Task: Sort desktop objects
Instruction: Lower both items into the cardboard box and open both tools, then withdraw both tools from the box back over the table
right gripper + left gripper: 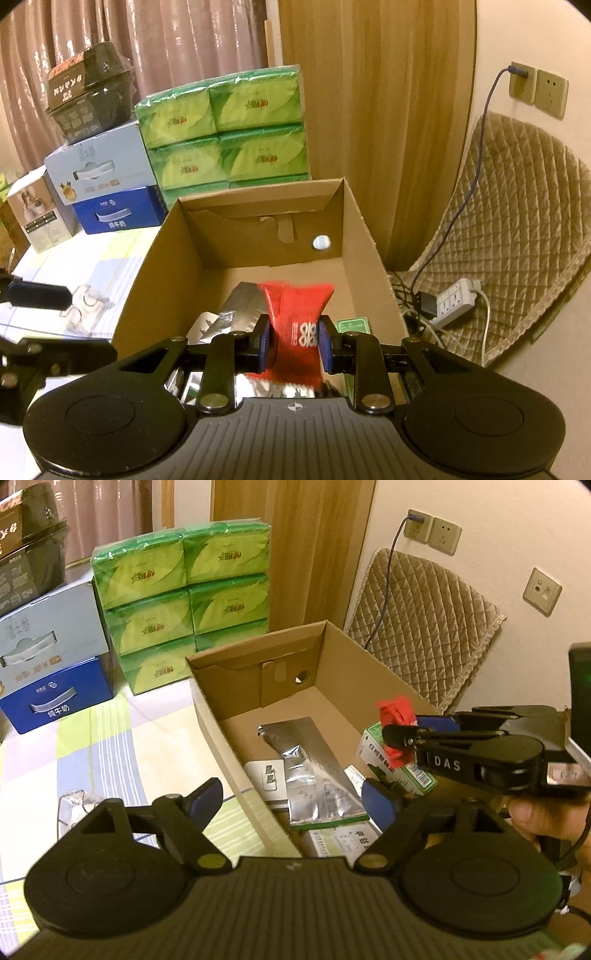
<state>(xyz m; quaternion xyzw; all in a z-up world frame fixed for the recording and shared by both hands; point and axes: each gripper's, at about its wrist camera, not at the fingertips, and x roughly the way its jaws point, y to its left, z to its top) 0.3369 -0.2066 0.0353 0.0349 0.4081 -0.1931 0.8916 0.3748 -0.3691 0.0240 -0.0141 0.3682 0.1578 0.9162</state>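
Cardboard, brown and open-topped, makes up the largest thing that matters here: a rectangular carton (354, 229) standing on the pale checked tablecloth (110, 734), its long axis running from the near edge away toward the wooden panel. A stack of green plastic-wrapped tissue packs (177, 598) rises just beyond its far left corner. On the carton floor lie a crinkled silver foil pouch (310, 775), a green-and-white medicine box (391, 764) toward the right wall, and a white card (267, 777) near the left wall.

Over that floor hangs the right gripper (294, 341), its blue pads pressed onto the waist of a small red plastic sachet with white print (295, 314). The sachet stands roughly upright between the pads, its top flaring toward the far wall, and it sits inside the carton's outline, above the silver pouch. So the drop appears to need only a release, no sideways travel.

The left gripper (295, 799) has its jaws spread with nothing between them, straddling the carton's near left wall. A clear, crumpled plastic blister tray (86, 308) lies on the cloth left of the carton, just beside that gripper's left fingertip (207, 794). The left hand is plainly the nearer one for it.
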